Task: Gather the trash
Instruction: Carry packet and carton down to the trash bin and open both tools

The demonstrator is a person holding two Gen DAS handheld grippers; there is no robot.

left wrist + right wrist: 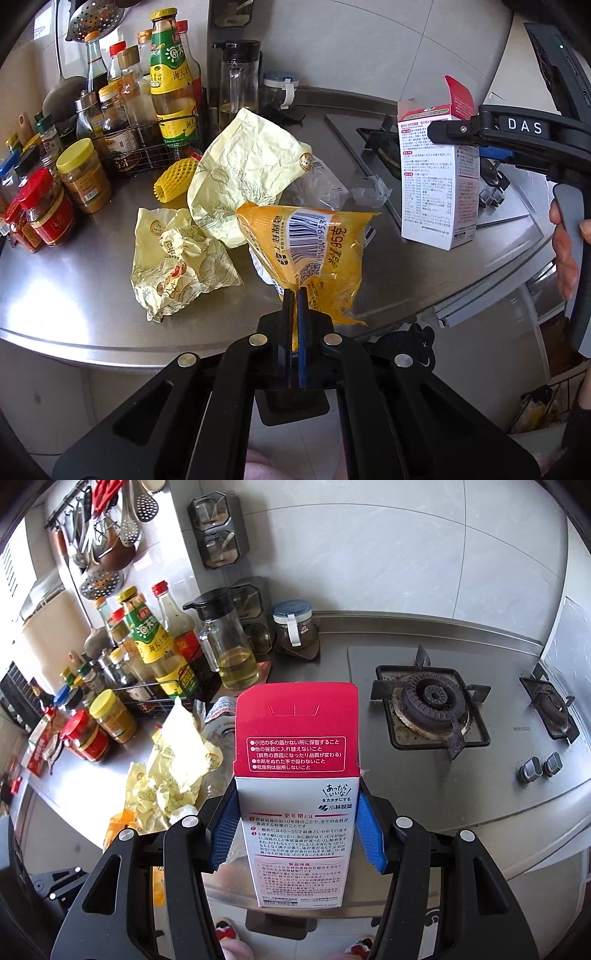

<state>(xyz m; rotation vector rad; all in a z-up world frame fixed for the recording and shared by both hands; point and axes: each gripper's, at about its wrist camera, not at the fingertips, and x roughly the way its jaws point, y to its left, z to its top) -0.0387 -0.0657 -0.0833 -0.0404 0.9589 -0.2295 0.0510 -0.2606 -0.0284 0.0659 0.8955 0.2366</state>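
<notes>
My left gripper point(295, 295) is shut on an orange plastic snack bag point(314, 251) with a barcode, held just above the steel counter's front edge. My right gripper point(297, 829) is shut on a white and red carton point(295, 775) with its top flap open; the carton also shows in the left wrist view point(437, 177), held above the counter by the stove. A crumpled pale yellow paper bag point(243, 166), a second crumpled yellow wrapper point(177, 258), a yellow foam net point(177, 179) and clear plastic wrap point(325, 181) lie on the counter.
Sauce bottles in a wire rack point(147, 147) and jars point(83, 175) crowd the counter's left. An oil jug point(229, 642) and a small jar point(295, 627) stand at the back wall. A gas stove point(432, 709) fills the right. Utensils point(107, 535) hang above.
</notes>
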